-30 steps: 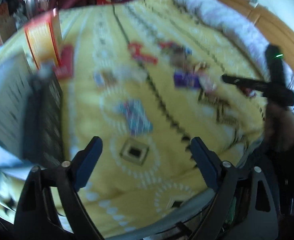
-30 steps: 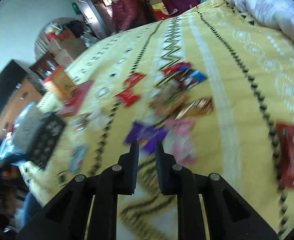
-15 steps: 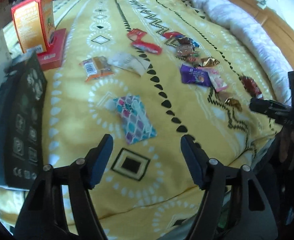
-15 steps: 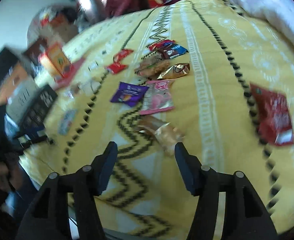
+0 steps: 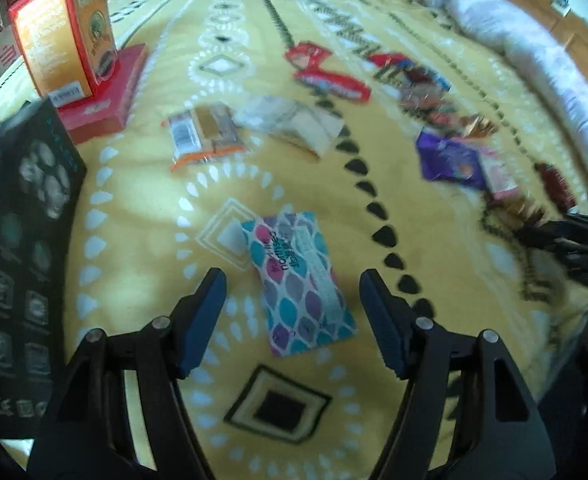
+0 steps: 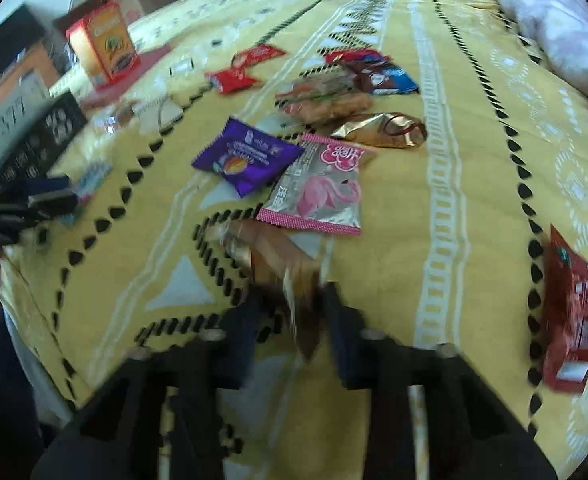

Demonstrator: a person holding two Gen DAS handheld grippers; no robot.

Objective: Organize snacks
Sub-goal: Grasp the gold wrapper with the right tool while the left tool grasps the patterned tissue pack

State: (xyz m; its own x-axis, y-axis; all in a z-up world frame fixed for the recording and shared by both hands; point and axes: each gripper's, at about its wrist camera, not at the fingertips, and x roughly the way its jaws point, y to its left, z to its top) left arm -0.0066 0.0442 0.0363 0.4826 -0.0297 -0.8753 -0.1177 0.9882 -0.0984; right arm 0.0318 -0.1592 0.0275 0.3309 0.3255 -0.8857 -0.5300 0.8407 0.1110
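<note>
below, a yellow patterned blanket (image 5: 141, 240) covers a bed, with snack packets scattered over it. the left gripper (image 5: 291, 312) hangs over a teal and pink packet (image 5: 298, 280) that lies flat on the blanket. its blue fingers (image 5: 203, 312) stand apart on either side of the packet's near end, not touching it, and the jaws have just been closing in.

the right gripper (image 6: 289, 320), blurred, has clamped on the near end of a brown clear-wrapped snack (image 6: 269, 252); its jaws have just closed on the wrapper, which stretches away from the fingers across the blanket. just beyond it lies a pink flamingo packet (image 6: 322, 188), touching a purple packet (image 6: 245, 156) to its left. behind those sit a gold wrapper (image 6: 382, 130), a pile of mixed packets and two red packets (image 6: 237, 70). a dark red packet (image 6: 570, 316) lies well apart at the right edge.

at the far left of the bed an orange box (image 5: 65, 36) stands upright on a flat red box (image 5: 105, 96), beside a black box (image 5: 21, 248). a white duvet (image 5: 534, 52) is bunched along the far right side.
</note>
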